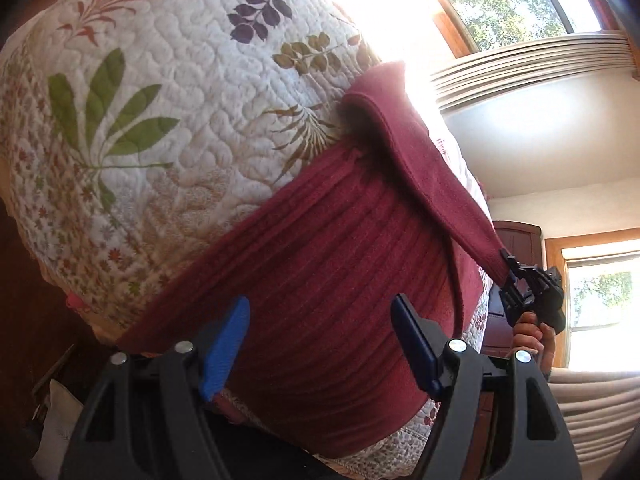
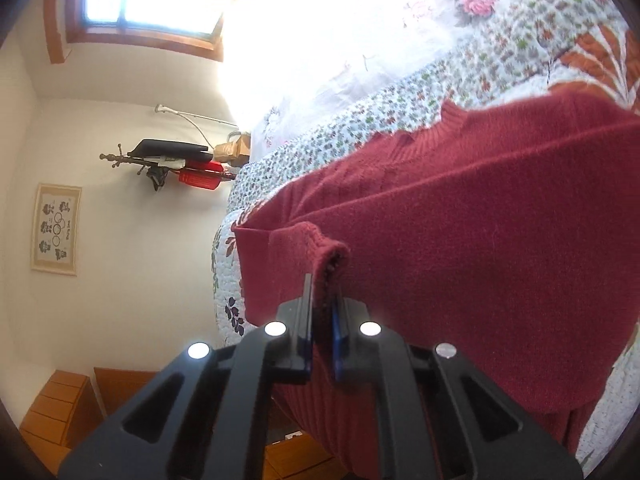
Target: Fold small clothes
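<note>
A dark red knit sweater lies spread on a bed covered by a leaf-printed quilt. The right hand-held gripper is pinched narrow on the ribbed cuff of one sleeve, which stretches up off the sweater body as a taut band. The left wrist view shows that gripper at the sleeve's end, with a hand wrapped around its handle. The left hand-held gripper stands wide, its blue fingers spread over the ribbed body near the hem and holding nothing.

The main risk appears to be the grip itself: only a short bite of cuff sits between the right fingers, so a quick pull across the body could let the knit slide free and the sleeve drop in a crooked heap. Since nothing pins the body, a hard tug on the taut sleeve would likely drag the whole sweater across the quilt and spoil its flat lay. The near edge of the bed is close, and the hem could slip over it.
</note>
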The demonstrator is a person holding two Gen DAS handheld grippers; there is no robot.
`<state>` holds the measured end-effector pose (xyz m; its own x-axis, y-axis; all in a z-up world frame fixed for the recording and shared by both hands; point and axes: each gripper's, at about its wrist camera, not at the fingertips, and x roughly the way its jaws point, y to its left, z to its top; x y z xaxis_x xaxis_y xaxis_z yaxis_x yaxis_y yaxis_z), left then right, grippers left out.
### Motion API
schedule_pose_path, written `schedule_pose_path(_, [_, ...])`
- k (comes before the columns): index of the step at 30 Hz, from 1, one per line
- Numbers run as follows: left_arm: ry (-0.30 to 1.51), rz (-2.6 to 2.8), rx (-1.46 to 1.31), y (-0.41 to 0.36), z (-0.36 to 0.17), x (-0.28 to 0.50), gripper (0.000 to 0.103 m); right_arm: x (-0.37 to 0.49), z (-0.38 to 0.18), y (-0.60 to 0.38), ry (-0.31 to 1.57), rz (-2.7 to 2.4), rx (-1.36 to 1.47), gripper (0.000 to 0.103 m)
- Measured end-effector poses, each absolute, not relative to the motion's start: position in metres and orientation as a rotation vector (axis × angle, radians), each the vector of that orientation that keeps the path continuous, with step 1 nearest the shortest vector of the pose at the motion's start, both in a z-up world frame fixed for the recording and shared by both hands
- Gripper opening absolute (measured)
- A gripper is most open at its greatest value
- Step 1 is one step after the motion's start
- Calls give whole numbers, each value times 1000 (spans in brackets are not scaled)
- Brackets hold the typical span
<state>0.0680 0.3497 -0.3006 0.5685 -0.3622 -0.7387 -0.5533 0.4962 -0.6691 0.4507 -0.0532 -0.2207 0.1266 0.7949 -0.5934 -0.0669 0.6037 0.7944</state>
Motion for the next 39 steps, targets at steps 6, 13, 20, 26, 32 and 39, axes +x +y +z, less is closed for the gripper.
schedule_pose_path(6, [1031, 111, -1087, 338, -302, 84, 73, 445, -164, -111, 1132, 671, 667, 6])
schedule_pose_path(13, [1052, 83, -1077, 331, -305, 99, 73, 437, -224, -182, 1204, 508, 736, 6])
schedule_pose_path(20, [1062, 79, -1071, 332, -308, 102, 73, 431, -289, -192, 1287, 430, 767, 6])
schedule_pose_path(26, [1059, 80, -1071, 334, -310, 103, 73, 429, -297, -198, 1277, 415, 769, 6])
schedule_pose_path(32, [1076, 71, -1071, 331, -312, 107, 73, 425, -307, -215, 1287, 327, 735, 25])
schedule_pose_path(39, [1071, 90, -1069, 329, -309, 100, 73, 404, -269, -198, 1196, 430, 638, 28])
